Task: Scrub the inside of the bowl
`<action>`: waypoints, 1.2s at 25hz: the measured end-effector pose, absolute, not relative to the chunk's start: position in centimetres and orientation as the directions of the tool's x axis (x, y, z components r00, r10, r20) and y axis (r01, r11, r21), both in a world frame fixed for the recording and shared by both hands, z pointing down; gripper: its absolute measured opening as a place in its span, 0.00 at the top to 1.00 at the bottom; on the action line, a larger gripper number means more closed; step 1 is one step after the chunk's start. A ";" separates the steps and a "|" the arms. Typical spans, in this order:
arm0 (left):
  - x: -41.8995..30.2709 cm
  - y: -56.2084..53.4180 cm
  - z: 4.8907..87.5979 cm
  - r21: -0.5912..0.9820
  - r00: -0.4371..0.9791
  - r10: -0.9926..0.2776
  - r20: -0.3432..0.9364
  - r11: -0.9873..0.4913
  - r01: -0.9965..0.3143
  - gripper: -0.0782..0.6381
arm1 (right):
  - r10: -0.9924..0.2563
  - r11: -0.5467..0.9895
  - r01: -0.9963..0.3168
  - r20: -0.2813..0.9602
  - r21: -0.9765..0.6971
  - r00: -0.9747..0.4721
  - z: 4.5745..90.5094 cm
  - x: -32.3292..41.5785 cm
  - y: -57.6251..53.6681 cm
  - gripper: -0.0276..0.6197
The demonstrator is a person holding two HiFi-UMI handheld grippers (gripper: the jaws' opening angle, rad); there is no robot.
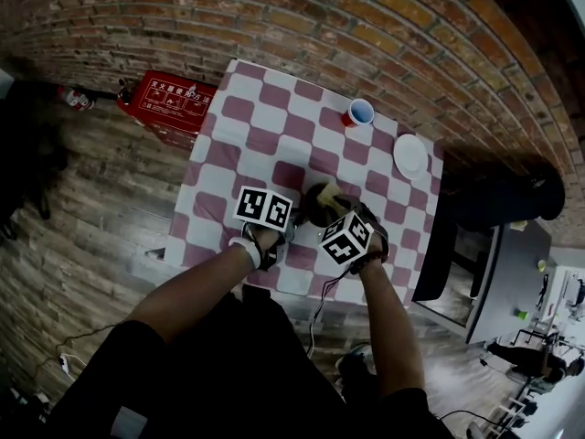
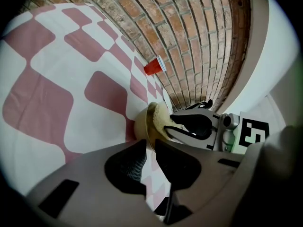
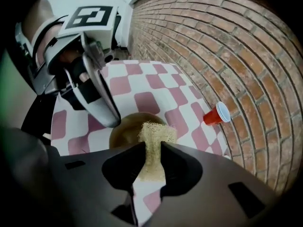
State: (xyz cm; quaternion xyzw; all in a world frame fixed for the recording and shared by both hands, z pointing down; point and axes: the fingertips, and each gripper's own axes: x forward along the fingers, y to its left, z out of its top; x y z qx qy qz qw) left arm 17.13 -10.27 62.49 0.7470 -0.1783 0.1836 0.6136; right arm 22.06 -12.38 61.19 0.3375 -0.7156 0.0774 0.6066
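A brownish-tan bowl point(image 1: 320, 207) sits near the front of the checkered table point(image 1: 265, 122). My left gripper point(image 2: 150, 145) is shut on the bowl's rim point(image 2: 142, 126), its jaws nearly together with the thin wall between them. My right gripper point(image 3: 152, 148) is shut on a yellowish scrubbing sponge point(image 3: 154, 138), whose free end hangs over the bowl point(image 3: 127, 129) at its right rim. In the left gripper view the sponge point(image 2: 162, 117) lies inside the bowl, with the right gripper behind it. The head view shows both grippers close together at the bowl, which their marker cubes largely hide.
A red cup point(image 1: 359, 112) and a white plate point(image 1: 410, 155) stand at the table's far right, close to the brick wall. A red box point(image 1: 169, 101) lies on the floor left of the table. The table's front edge is just under my hands.
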 end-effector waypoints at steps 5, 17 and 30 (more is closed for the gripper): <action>17.0 -10.3 62.5 0.852 0.869 -0.042 0.492 -0.180 -0.491 0.80 | -0.348 0.854 -0.405 0.937 0.326 0.020 61.9 21.7 -10.2 0.79; 10.6 -10.4 60.2 0.885 0.889 -0.172 0.425 -0.127 -0.447 0.80 | -0.423 0.695 -0.684 0.895 0.222 -0.140 61.2 19.7 -12.3 0.79; 1.8 -10.1 57.6 0.813 0.816 -0.340 0.467 -0.198 -0.547 0.80 | -0.735 0.145 -0.983 0.654 -0.109 -0.181 52.2 28.1 -10.9 0.79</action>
